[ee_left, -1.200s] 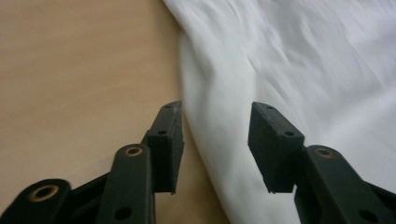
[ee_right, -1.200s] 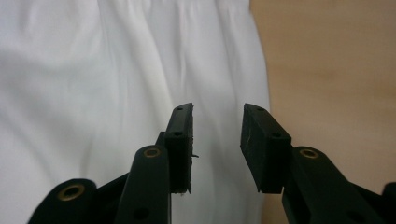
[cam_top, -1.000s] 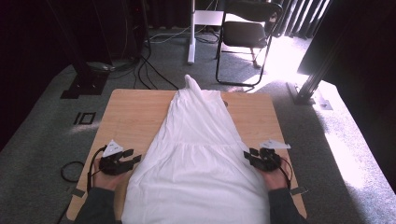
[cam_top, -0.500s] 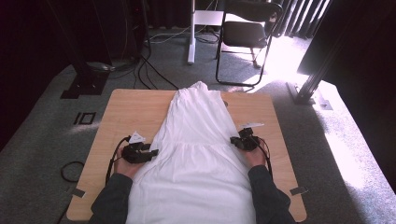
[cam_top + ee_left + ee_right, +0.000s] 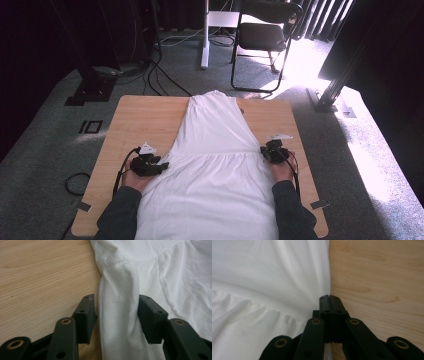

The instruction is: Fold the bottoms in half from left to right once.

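White dress [image 5: 215,165] spread flat on wooden surface [image 5: 145,120]. Left gripper [image 5: 116,315] spread, loosely straddling a bunched fold at dress edge. Right gripper [image 5: 329,302] pressed together at opposite edge, cloth pinch not discernible.

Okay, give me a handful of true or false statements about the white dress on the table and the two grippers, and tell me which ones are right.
1. The white dress lies spread on the wooden table. True.
2. The right gripper has its jaws wide apart. False: they are shut together at the dress's edge.
3. A bunched fold of the dress sits between the jaws of the left gripper. True.
4. The dress is black. False: it is white.
5. Both grippers are at the far end of the table. False: they are at the dress's sides, about midway along it.
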Tool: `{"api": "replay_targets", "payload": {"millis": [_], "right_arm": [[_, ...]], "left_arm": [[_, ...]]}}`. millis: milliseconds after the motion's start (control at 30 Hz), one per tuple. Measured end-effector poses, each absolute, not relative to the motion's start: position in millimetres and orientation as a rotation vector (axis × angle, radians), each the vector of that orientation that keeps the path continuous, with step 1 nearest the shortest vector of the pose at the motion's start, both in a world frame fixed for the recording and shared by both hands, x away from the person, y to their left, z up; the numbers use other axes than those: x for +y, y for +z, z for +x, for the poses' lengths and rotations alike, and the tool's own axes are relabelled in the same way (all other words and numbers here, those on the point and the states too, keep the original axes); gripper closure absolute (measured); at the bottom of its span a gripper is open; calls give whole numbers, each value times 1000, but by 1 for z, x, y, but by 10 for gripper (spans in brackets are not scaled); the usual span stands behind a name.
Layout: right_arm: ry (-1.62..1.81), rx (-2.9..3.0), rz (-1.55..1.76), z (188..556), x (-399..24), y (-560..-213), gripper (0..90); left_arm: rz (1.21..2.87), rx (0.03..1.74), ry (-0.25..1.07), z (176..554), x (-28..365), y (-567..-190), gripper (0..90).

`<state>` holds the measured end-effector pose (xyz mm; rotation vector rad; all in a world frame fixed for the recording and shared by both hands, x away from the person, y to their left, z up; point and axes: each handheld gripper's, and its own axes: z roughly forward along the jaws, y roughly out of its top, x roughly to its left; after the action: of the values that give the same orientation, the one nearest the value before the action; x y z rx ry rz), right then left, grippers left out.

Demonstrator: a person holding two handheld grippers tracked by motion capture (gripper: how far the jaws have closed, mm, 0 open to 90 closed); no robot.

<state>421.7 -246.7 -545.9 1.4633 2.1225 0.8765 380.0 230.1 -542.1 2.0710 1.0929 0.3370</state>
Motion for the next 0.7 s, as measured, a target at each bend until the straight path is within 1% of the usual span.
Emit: {"api": "replay_targets", "payload": {"millis": [100, 133, 167, 267, 300, 467, 500, 533, 567, 600, 633, 667, 700], "right_arm": [[855, 2128, 1458, 423, -245, -548, 892], [853, 2129, 1460, 423, -245, -549, 891], [855, 2125, 1464, 423, -245, -550, 889], [864, 2123, 1470, 423, -246, -550, 887], [866, 2124, 1473, 424, -246, -550, 887], [898, 2115, 1501, 424, -249, -551, 882], [904, 2112, 1502, 424, -249, -551, 883], [906, 2111, 1502, 424, -250, -551, 883], [909, 2109, 1503, 423, -250, -552, 884], [911, 2108, 1504, 423, -250, -552, 887], [906, 2110, 1504, 423, -250, -551, 889], [903, 2113, 1499, 422, -249, -551, 889], [900, 2114, 1500, 420, -249, -551, 890]], "left_arm": [[2025, 1096, 340, 385, 232, -534, 468], [2013, 1090, 355, 394, 228, -527, 468], [2014, 1087, 353, 398, 226, -526, 451], [2021, 1087, 367, 414, 213, -523, 442], [2030, 1090, 366, 422, 206, -525, 442], [2058, 1132, 318, 440, 189, -540, 445], [2074, 1133, 309, 441, 186, -543, 461], [2085, 1125, 307, 440, 184, -546, 496], [2089, 1112, 297, 440, 184, -546, 582], [2082, 1106, 272, 438, 184, -546, 690], [2096, 1097, 285, 435, 183, -545, 754], [2105, 1089, 306, 433, 182, -544, 812], [2121, 1085, 313, 431, 181, -543, 839]]}}
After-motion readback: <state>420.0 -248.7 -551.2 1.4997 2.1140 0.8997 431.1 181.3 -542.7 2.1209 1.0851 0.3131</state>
